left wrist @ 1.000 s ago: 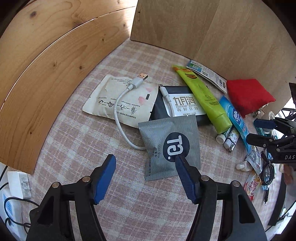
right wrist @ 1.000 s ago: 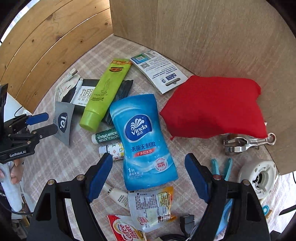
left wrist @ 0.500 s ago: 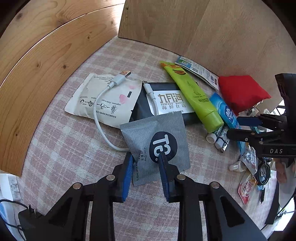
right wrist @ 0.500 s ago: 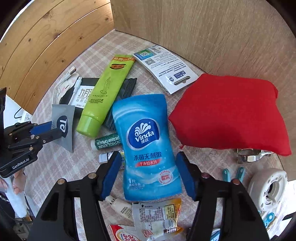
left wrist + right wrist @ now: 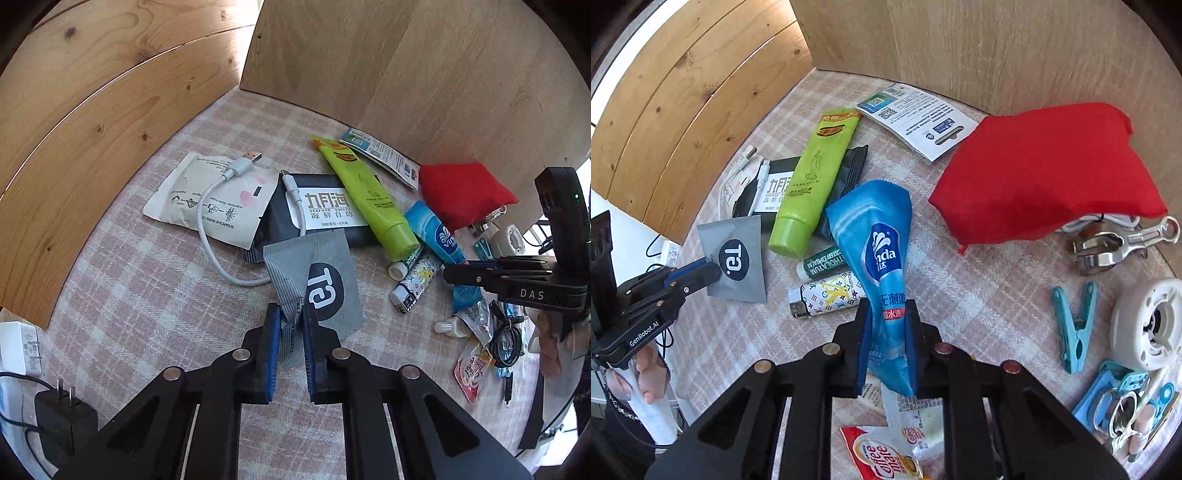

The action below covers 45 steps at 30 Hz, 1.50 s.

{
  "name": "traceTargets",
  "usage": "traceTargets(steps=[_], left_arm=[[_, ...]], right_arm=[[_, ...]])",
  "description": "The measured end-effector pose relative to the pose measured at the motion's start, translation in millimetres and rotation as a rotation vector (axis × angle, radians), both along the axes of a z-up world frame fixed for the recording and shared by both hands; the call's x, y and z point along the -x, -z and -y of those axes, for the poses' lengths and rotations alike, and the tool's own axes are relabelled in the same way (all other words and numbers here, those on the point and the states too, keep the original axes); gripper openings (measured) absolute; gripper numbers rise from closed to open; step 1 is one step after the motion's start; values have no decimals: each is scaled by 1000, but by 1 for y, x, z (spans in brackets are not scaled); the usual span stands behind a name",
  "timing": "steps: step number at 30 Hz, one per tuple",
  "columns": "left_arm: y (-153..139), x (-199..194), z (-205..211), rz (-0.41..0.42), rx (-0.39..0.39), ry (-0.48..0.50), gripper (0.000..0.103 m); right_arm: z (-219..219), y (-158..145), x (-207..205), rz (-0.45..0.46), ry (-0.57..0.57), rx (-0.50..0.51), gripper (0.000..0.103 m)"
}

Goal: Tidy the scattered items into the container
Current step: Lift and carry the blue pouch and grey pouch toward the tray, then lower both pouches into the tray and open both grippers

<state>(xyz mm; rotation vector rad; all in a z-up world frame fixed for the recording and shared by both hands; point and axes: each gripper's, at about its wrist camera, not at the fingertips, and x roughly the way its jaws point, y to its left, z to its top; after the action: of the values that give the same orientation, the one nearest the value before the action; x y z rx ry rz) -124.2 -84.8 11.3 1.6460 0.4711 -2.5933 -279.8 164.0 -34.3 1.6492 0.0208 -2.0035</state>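
Blue pads of my left gripper (image 5: 290,332) are closed narrow on the near corner of the grey sachet (image 5: 317,280), which crumples between them. The sachet runs straight away from this claw, its long axis in line with the fingers, and its far edge lies on the black seafood pack (image 5: 325,214). In the right wrist view the same sachet (image 5: 737,254) shows at the far left, with the left claw biting its corner.

My right gripper (image 5: 886,332) is pinched on the lower part of the blue Vinda pouch (image 5: 882,258). The pouch is bent up and twisted, and its long axis also points forward and away from the claw. Just left of this claw lie the patterned lighter (image 5: 827,295) and a small green tube (image 5: 822,264); beyond them is the lime tube (image 5: 816,184), and far to the right the red cloth bag (image 5: 1045,173).

I see no container in either view, so I cannot tell on which side it lies from each claw. I judge that both items must first go straight up, since each hangs forward from its grip and could drag its neighbours.
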Motion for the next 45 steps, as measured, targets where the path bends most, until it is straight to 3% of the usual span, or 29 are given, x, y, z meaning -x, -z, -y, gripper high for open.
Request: traceTargets(steps=[9,16,22,34,45], left_arm=[[-36,-30,0,-53,5,-2,10],[-68,-39,-43,-90,6,105,10],[-90,-41,-120,-118,-10,286,10],[-122,-59,-326,-181,-9,693,11],[-146,-94,-449,-247,-1,931,11]], right_arm=[[-19,-55,-32,-67,85,74,14],[-93,-101,-86,-121,209,12,14],[-176,-128,-136,-179,380,-42,14],[-335,-148,-257,-221,743,-143,14],[-426,-157,-341,-231,973,-185,14]])
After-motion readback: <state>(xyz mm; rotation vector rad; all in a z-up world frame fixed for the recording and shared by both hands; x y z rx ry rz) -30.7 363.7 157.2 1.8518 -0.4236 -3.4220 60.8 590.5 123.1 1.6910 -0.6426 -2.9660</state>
